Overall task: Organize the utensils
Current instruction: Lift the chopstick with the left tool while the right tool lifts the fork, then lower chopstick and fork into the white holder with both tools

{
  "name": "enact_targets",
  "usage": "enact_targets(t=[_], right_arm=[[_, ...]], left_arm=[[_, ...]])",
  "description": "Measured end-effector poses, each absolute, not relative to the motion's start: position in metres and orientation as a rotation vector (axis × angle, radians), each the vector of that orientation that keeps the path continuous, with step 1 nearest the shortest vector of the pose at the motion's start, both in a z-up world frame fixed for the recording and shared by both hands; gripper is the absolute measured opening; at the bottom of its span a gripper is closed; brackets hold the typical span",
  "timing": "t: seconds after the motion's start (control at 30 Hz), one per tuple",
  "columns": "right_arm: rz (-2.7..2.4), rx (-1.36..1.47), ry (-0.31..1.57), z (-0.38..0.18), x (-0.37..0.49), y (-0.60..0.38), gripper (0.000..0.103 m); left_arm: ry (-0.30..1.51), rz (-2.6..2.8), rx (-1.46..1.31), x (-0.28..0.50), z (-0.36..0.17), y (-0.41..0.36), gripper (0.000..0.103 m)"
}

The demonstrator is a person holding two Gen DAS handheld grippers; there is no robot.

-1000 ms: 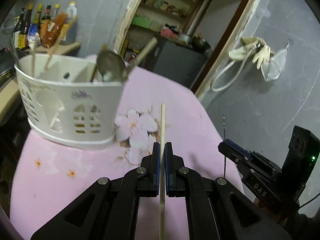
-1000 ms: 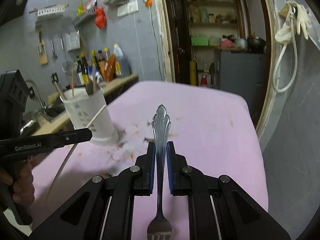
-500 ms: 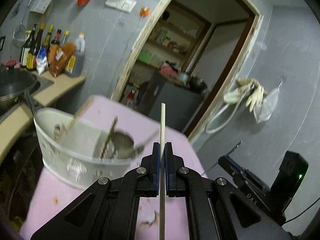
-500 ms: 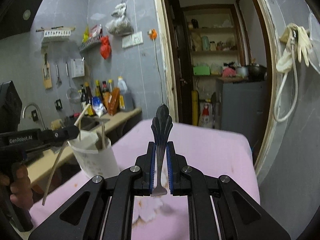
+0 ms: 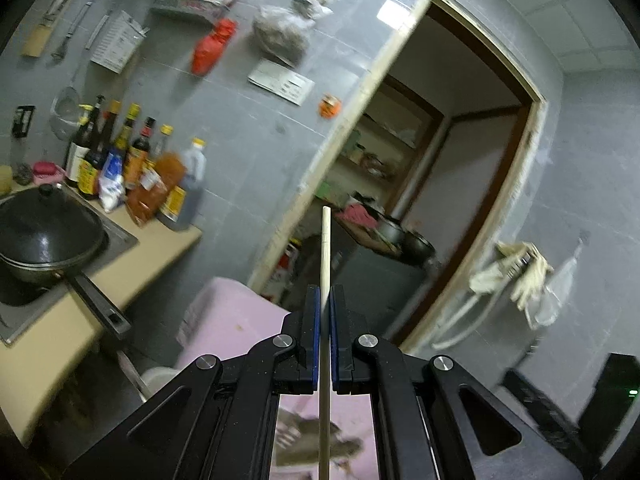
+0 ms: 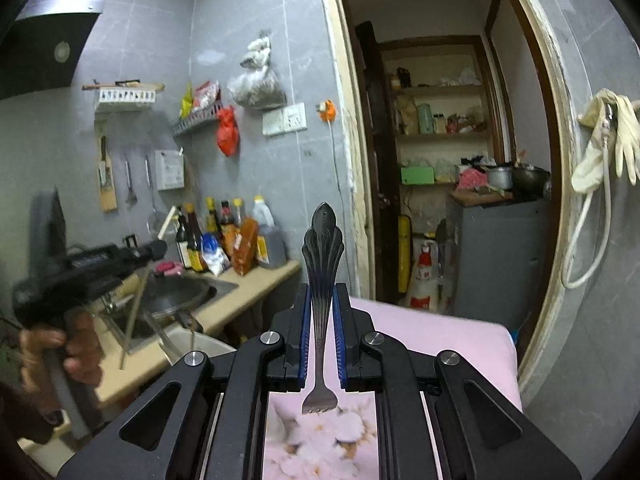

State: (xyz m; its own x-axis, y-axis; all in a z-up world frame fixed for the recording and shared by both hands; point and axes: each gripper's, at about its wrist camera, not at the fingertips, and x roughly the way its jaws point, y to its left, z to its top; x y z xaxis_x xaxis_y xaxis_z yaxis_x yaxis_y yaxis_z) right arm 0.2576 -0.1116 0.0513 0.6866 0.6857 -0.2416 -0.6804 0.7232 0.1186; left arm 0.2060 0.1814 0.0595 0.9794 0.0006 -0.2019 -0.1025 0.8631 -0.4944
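Observation:
My left gripper (image 5: 325, 296) is shut on a pale wooden chopstick (image 5: 325, 256) that stands upright between its fingers, raised high above the pink table (image 5: 228, 312). My right gripper (image 6: 320, 300) is shut on a metal fork (image 6: 321, 264), handle pointing forward, tines back toward the camera. The left gripper (image 6: 154, 249) also shows in the right wrist view, at the left, with the chopstick (image 6: 134, 316) hanging below it. The white utensil caddy (image 6: 200, 344) is partly visible below it, behind the right gripper's body.
A counter (image 5: 132, 276) at the left carries a black wok (image 5: 44, 240) and several sauce bottles (image 5: 132, 168). A doorway (image 6: 440, 180) opens ahead onto shelves. Gloves (image 6: 608, 140) hang on the right wall. The pink table has a flower print (image 6: 324, 436).
Both grippers have tilted upward and risen; the caddy and table have dropped toward the bottom of both views. Each still holds its utensil.

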Motion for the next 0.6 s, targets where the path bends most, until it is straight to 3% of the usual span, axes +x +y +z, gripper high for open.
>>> enact_targets(t=[0.3,0.6], right_arm=[[0.821,0.017,0.201,0.092,0.246,-0.072,0.008],[0.832,0.016,0.229,0.083,0.242,-0.028,0.008]], left_arm=[[0.141,0.162,-0.529,0.216,0.053,0.236,0.002],[0.131,0.183,-0.478,0.23,0.035,0.243,0.002]])
